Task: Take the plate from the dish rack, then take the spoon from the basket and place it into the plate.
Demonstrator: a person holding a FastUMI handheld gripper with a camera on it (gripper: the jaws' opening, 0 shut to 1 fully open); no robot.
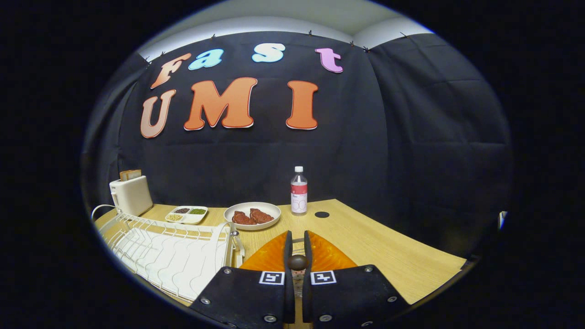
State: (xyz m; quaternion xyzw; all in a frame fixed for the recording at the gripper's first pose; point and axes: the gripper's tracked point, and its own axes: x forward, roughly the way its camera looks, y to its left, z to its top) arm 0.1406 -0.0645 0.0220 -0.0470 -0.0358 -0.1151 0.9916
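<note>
Gripper (pixel 297 249) fingers drawn close together, pinching a slim dark-brown wooden spoon (pixel 297 262) by its handle; rounded handle end poking up between the fingers, bowl end hidden below. Held directly over the orange ribbed translucent plate (pixel 327 258), which lies flat on the light wooden table (pixel 388 246) just right of the white wire dish rack (pixel 169 249). Rack slots free of crockery, so plate step judged done and spoon now at the drop-off stage. Vertical hold likely chosen to lower the spoon into the plate's middle. Basket not identified. Beyond the fingers: white ceramic bowl with red meat pieces (pixel 252 215), clear plastic water bottle with red label (pixel 299 190), white divided dish of grains (pixel 186 214), white toaster with bread slices (pixel 131 194) at the far left. Next call: lower, then spread fingers; risk of the spoon tipping off the rim.
</note>
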